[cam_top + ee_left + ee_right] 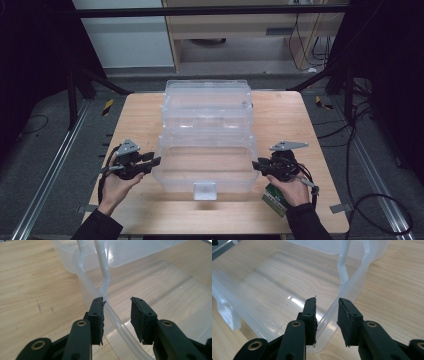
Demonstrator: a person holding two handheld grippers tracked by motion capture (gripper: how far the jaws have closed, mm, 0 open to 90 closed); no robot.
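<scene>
Wooden table on a grey floor, dark frame rails around it, light cabinets at the back. Clear plastic box sits mid-table w/ its tiers swung open, stepping up toward the far edge; white latch on the near wall, facing the person.

Left gripper is at the box's left wall, held by the left hand. In the left gripper view its jaws are apart and straddle the clear rim: one pad outside, one inside over the box floor. Can't tell if a pad touches the rim. A white hinge arm rises just ahead of them.

Right gripper is at the right wall, held by the right hand. Its jaws are also apart, rim running between them, not clamped. Another white arm stands beyond.

Green-and-white packet lies on the table under the right hand, near the front edge, partly hidden.
</scene>
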